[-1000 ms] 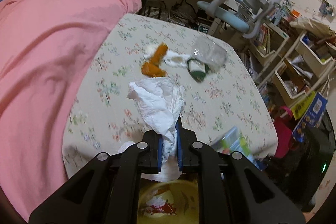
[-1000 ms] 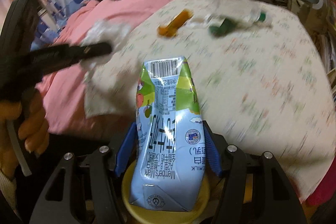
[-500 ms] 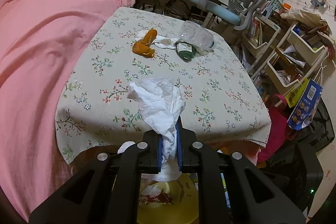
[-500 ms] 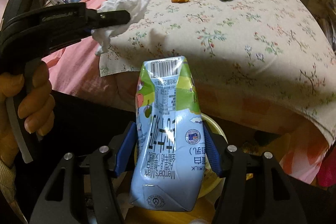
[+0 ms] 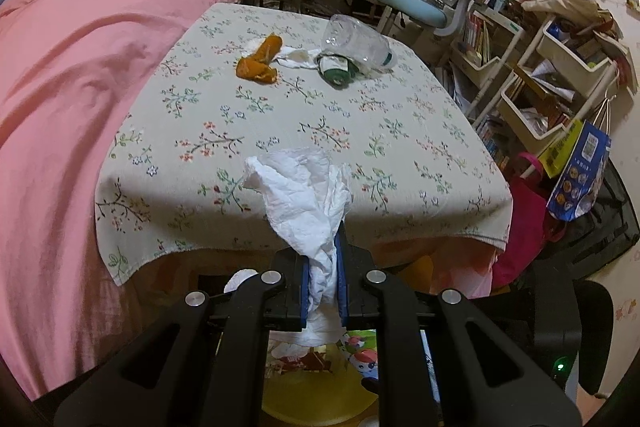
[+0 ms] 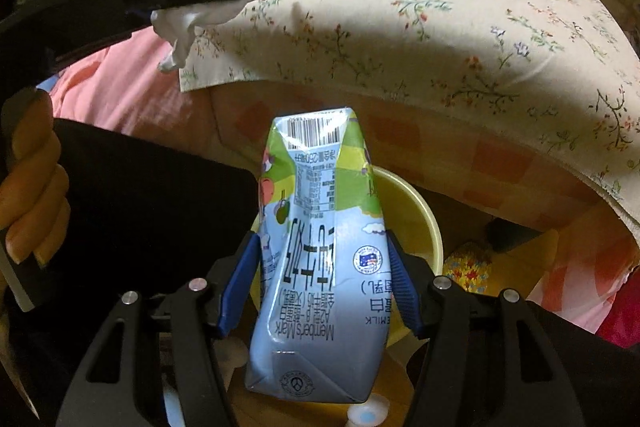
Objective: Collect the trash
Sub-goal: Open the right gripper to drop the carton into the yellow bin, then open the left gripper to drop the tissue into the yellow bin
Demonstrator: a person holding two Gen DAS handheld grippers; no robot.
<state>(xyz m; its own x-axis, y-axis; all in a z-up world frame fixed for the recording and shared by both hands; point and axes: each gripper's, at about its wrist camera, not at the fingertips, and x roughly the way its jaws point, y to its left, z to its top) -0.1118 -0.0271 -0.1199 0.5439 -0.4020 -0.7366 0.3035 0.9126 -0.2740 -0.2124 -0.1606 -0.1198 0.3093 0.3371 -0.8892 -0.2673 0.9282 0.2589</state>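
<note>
Moved: both tongs have drawn back off the counter (image 5: 400, 131) toward the yellow bin (image 6: 416, 211).
Left view: left tongs (image 5: 323, 267) clamp the crumpled tissue (image 5: 304, 195); peel (image 5: 258, 61) and bottle (image 5: 356, 45) remain (still uncollected).
Right view: right tongs (image 6: 320, 267) grip the milk carton (image 6: 320, 267) over the bin.
Risk: released off-centre, the tissue could catch on the rim.
Only here: the person's hand (image 6: 32, 203).

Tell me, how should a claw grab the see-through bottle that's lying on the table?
Grip the plastic bottle across the middle of its clear body, coming down from above. It lies on its side on the tablecloth, so the round sides face out for the fingers. Its green-labelled end rests against the white tissue and the green wrapper, so the middle is probably the freest spot.
</note>
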